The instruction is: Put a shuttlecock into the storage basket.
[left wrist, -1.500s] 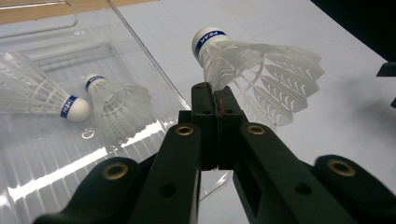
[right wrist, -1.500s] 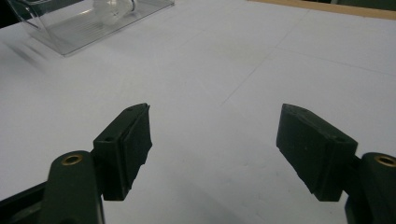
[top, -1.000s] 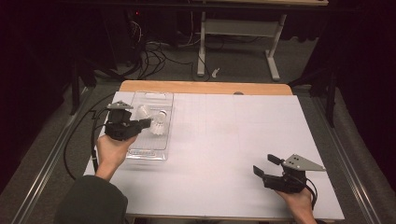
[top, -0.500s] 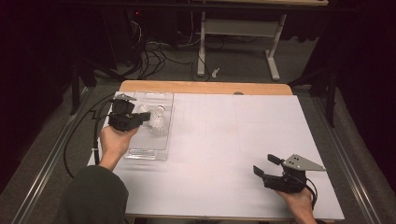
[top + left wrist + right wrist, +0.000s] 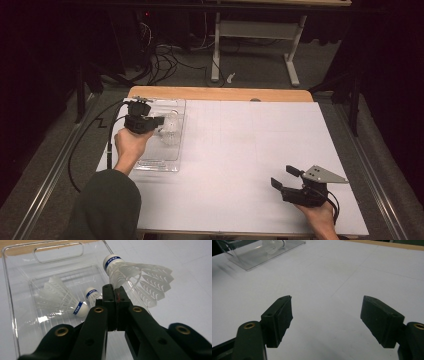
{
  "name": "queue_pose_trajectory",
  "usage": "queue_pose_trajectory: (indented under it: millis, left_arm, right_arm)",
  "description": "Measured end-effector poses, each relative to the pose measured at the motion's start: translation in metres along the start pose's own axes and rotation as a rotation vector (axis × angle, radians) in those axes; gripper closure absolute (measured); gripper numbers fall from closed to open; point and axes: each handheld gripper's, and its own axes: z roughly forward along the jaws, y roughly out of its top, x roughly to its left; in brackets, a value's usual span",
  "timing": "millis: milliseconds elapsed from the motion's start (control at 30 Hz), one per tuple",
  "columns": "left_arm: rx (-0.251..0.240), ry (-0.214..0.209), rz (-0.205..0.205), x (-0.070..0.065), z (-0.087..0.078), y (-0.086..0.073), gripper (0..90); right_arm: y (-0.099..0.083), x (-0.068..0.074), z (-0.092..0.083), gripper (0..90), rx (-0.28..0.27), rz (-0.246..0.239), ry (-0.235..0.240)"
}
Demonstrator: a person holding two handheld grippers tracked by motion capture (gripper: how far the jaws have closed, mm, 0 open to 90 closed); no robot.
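Left tool (image 5: 115,293) pinches a shuttlecock (image 5: 136,271) above the clear tray (image 5: 10,302); next, carry it clear. Right tool (image 5: 327,320) gapes idle.

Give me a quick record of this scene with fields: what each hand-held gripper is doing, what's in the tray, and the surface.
left hand-held gripper: shut on the feather skirt of a shuttlecock, holding it above the tray's right edge
right hand-held gripper: open, nothing between the jaws, low over the table near the person's side
clear plastic tray: at the table's left, with a cut-out handle at its far end
shuttlecocks in tray: two, white with blue-banded corks, lying on their sides
table: covered in white
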Motion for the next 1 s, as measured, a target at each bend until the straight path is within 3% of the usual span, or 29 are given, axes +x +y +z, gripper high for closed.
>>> queue_pose_trajectory:
  millis: [333,800,867,1000]
  left_arm:
    - [0.018,0.032,-0.027,0.006,0.01,0.009,89.5]
    - [0.03,0.045,-0.064,0.011,0.032,0.017,88.7]
    - [0.025,0.05,-0.07,0.012,0.033,0.017,85.9]
    - [0.007,0.056,-0.057,0.011,0.032,0.016,72.2]
  right_arm:
    - [0.0,0.0,0.0,25.8,0.001,0.0,0.002]
    - [-0.001,-0.001,0.0,25.8,0.001,-0.001,0.002]
    - [-0.002,-0.001,0.0,25.7,0.001,-0.002,0.004]
    - [-0.002,-0.002,-0.001,25.7,0.002,0.001,0.001]
